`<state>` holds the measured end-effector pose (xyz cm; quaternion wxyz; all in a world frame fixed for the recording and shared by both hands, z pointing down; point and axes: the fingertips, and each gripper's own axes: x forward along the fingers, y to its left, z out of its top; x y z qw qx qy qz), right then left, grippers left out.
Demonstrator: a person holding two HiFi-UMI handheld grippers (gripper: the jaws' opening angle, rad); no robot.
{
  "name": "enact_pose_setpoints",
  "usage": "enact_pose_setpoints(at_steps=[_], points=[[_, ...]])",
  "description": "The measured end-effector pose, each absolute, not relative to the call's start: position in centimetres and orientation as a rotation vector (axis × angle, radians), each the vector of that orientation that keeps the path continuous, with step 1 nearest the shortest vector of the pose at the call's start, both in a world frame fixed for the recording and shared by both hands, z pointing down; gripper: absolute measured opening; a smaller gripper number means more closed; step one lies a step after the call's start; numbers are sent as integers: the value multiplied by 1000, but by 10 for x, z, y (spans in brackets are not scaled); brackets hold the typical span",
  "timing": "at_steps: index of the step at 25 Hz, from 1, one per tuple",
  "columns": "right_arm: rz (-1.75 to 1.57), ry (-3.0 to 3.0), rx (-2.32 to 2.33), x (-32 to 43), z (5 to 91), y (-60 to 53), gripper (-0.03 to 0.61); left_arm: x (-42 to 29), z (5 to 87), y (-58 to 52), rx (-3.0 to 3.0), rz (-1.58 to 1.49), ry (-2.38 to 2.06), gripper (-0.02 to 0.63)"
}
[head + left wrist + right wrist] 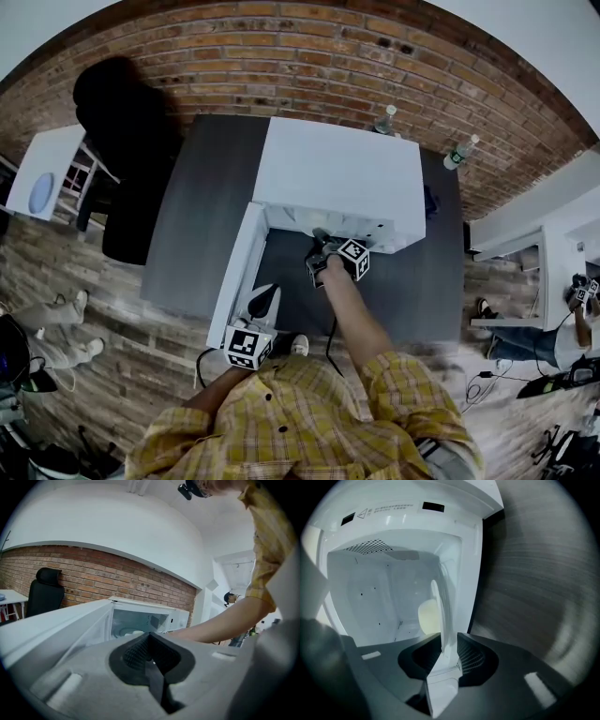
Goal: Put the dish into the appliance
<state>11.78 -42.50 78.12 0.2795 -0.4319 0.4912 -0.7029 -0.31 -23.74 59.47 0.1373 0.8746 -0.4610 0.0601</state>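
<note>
A white microwave (pixel 347 173) stands on the dark grey table (pixel 197 216) with its door (pixel 234 281) swung open to the left. My right gripper (pixel 323 244) reaches into the cavity mouth. In the right gripper view a white dish (pixel 440 616) stands edge-on between the jaws of that gripper (pixel 445 660), inside the white cavity (pixel 370 588). The pads stand a little apart from the rim on both sides, so this gripper is open. My left gripper (pixel 265 298) hovers by the door's outer edge; its jaws (pixel 150 656) are shut and empty, facing the open microwave (pixel 140 616).
Two plastic bottles (pixel 385 120) (pixel 459 153) stand at the table's far edge by the brick wall. A black chair (pixel 122 122) and a small white table (pixel 42 173) sit to the left. Another person (pixel 581 314) stands at the far right.
</note>
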Motion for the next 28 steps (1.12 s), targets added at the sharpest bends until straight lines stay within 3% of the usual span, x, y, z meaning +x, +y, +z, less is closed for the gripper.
enact_pose_setpoints(at_steps=[10,23,25,28], points=[[-1930,1299,-1173,115,793,-431,161,-5,597,-236,2511,159,-1314,-2],[-1853,1460,-1122,117,764,-419,167,-8,591,-235,2521,131,-1303,-2],[-1839,1460,-1088,116,756,-409,161,-6,590,-232,2527,128,-1291,-2],[-1802,1466,-1027,119,748,-393,89,-2,588,-228,2543,116,-1265,-2]])
